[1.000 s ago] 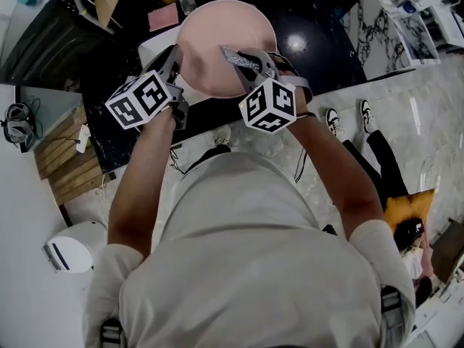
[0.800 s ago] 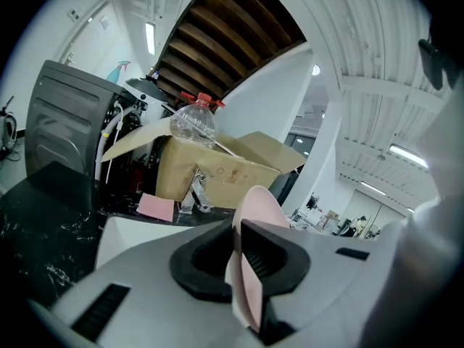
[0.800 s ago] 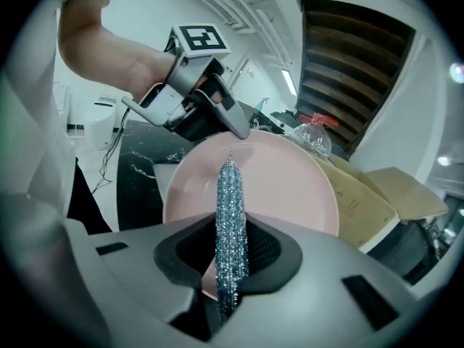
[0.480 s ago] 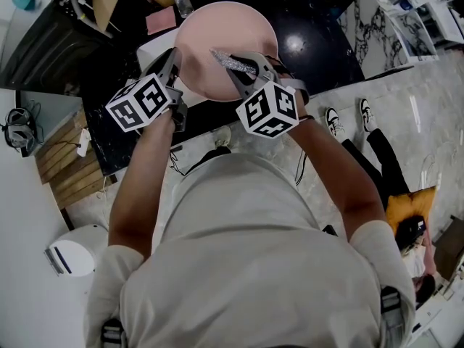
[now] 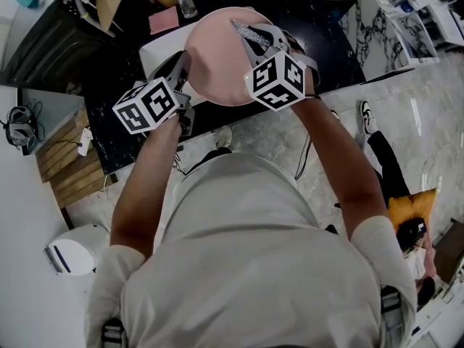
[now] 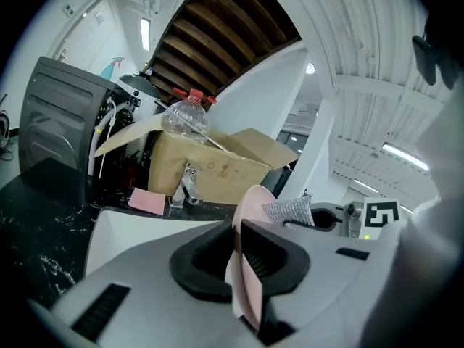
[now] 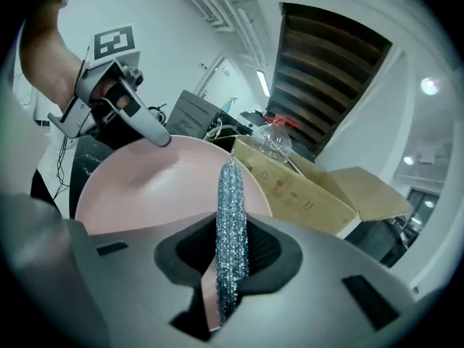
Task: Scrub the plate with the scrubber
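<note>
Head view: pink plate (image 5: 217, 56) tilted over white sink (image 5: 154, 49), rim between jaws of left gripper (image 5: 181, 65), opening slightly. Silver scrubber (image 5: 249, 30) pinched in narrow jaws of right gripper (image 5: 255, 43), over plate's face. Behind, cardboard box (image 6: 210, 169).

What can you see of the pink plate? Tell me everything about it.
The pink plate is round, smooth and matte, with a shallow rim. It is held tilted above the black counter. The left gripper, jaws just opening, has its rim between them; the right gripper's silver scrubber lies against its face.
</note>
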### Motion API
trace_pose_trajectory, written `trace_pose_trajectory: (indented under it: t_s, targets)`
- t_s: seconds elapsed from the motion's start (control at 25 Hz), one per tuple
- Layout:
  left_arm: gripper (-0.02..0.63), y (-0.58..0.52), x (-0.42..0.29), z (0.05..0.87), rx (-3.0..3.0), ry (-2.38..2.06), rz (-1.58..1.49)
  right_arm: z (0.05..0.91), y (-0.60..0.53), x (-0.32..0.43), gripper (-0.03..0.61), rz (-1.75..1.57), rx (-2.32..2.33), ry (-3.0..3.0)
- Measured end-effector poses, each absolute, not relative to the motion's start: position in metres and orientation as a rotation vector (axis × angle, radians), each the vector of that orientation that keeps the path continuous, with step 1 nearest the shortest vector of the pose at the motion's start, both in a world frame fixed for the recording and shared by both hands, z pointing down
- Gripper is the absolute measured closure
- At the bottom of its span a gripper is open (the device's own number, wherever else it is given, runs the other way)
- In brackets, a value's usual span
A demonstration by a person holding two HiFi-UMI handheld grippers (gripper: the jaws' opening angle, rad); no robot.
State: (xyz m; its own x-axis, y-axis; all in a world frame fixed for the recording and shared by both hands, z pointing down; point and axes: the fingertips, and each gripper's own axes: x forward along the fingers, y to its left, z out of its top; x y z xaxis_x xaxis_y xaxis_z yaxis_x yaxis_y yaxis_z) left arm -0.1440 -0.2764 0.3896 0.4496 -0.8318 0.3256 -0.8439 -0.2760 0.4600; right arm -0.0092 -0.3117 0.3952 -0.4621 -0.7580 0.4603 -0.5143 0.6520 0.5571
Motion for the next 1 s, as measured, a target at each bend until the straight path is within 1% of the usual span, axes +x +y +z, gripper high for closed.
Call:
trace_pose_trajectory:
  t_s: [0.32,0.68,0.8,1.0]
  targets:
    - [0.578,-0.279,-0.146,0.387,2.113,-1.385,-0.005,0.421,-0.262,-0.04,0.5,-0.421,0.828,-2.23]
    - [0.577,-0.281,-0.145,0.384,2.11,-1.377,-0.007,0.441,-0.209,-0.066,0.5,-0.317,0.584,-2.329]
    - [0.578,-0.282,-0.144,0.385,2.112,-1.378,0.001,0.427,-0.22,-0.059,0.5,-0.319,0.633,-2.35]
    - [0.581,-0.279,-0.139,0.386,2.12,-1.369,0.011,0.394,-0.271,-0.025,0.5,-0.367,0.845,-2.308]
